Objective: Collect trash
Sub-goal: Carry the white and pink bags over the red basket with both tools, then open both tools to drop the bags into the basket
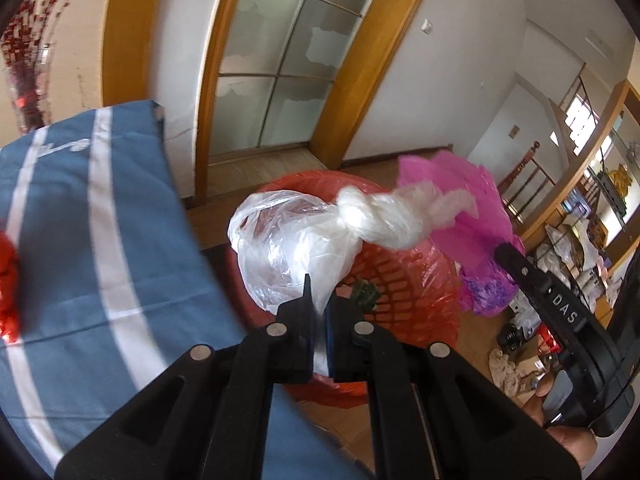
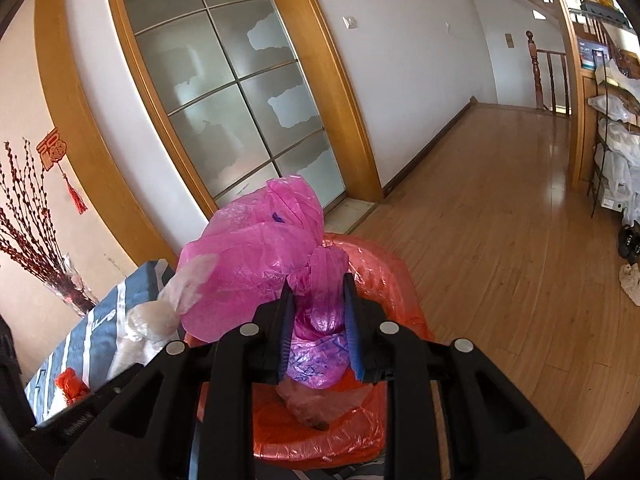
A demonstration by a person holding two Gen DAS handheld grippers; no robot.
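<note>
Two knotted bags above one red plastic-lined laundry basket (image 1: 400, 280). Left gripper (image 1: 320, 304): jaws clamped on clear knotted plastic bag (image 1: 288, 240), basket's 9 o'clock side. Right gripper (image 2: 318, 308): jaws closed around pink knotted plastic bag (image 2: 256, 264), over basket centre. Blue white-striped tabletop (image 1: 100, 220) at 9 o'clock.

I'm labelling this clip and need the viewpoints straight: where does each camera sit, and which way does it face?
Left wrist: on the left gripper, looking down at its knotted clear bag over the red bin; a fingertip shows.
Right wrist: on the right gripper, looking down at its pink bag.
Shared: both bags, bin, glass door.
</note>
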